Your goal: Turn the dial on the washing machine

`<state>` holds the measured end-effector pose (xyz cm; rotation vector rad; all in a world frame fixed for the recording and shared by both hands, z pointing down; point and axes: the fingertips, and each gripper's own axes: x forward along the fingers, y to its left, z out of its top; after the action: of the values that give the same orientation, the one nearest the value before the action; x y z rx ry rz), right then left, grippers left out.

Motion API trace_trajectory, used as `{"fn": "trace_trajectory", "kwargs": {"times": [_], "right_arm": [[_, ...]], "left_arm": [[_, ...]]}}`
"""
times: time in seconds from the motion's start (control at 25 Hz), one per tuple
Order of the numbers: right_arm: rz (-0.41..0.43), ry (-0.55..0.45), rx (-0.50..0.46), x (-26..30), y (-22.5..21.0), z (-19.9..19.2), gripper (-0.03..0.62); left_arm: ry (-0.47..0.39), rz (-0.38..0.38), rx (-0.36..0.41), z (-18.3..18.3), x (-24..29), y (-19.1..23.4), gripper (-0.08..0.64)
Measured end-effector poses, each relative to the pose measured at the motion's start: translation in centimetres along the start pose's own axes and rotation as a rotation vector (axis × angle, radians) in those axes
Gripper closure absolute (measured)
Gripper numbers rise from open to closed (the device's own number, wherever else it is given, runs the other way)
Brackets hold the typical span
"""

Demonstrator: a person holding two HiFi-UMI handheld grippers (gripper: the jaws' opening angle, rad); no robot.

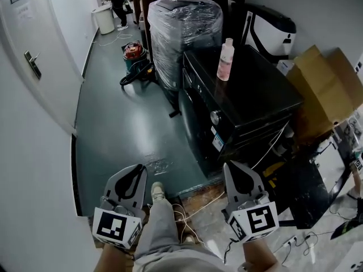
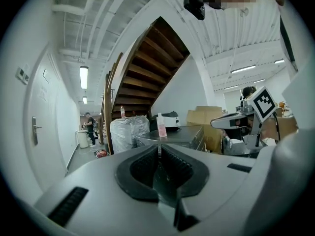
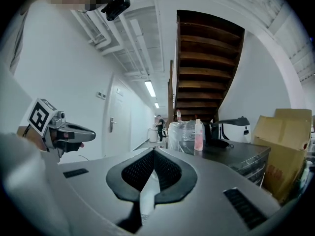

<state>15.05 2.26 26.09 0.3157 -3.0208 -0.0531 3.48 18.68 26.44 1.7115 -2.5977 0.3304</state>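
A black washing machine stands ahead and to the right, with its round silver dial on the front panel facing left. A pink bottle stands on its top. My left gripper is low at the left, shut, with nothing in it, well short of the machine. My right gripper is low at the right, shut and empty, below the machine's front corner. In the left gripper view the machine's top lies ahead of the left gripper. In the right gripper view the machine sits right of the right gripper.
A plastic-wrapped bulk stands behind the machine. Cardboard boxes sit to its right. A red vacuum and hose lie on the green floor. Cables trail near my feet. A white door is left. A person stands far down the corridor.
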Motion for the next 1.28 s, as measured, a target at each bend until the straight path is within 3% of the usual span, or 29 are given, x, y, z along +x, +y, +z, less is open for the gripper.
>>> {"fn": "trace_trajectory", "kwargs": {"times": [0.24, 0.44, 0.76, 0.96, 1.28], "right_arm": [[-0.033, 0.03, -0.01, 5.7, -1.5, -1.2, 0.565], [-0.052, 0.068, 0.008, 10.0, -2.1, -2.7, 0.565], [-0.094, 0.12, 0.003, 15.9, -2.9, -4.0, 0.565], [-0.19, 0.13, 0.035, 18.6, -4.6, -4.3, 0.565], [-0.435, 0.183, 0.077, 23.8, -6.8, -3.7, 0.565]], "left_arm": [[-0.003, -0.073, -0.002, -1.2, 5.7, 2.7, 0.537], [0.002, -0.115, -0.062, -1.5, 9.9, 4.4, 0.538], [0.007, -0.202, -0.081, -3.0, 16.0, 7.9, 0.538], [0.002, -0.323, -0.054, -3.4, 21.0, 9.0, 0.538], [-0.017, -0.592, 0.058, -1.7, 30.4, 12.4, 0.538]]}}
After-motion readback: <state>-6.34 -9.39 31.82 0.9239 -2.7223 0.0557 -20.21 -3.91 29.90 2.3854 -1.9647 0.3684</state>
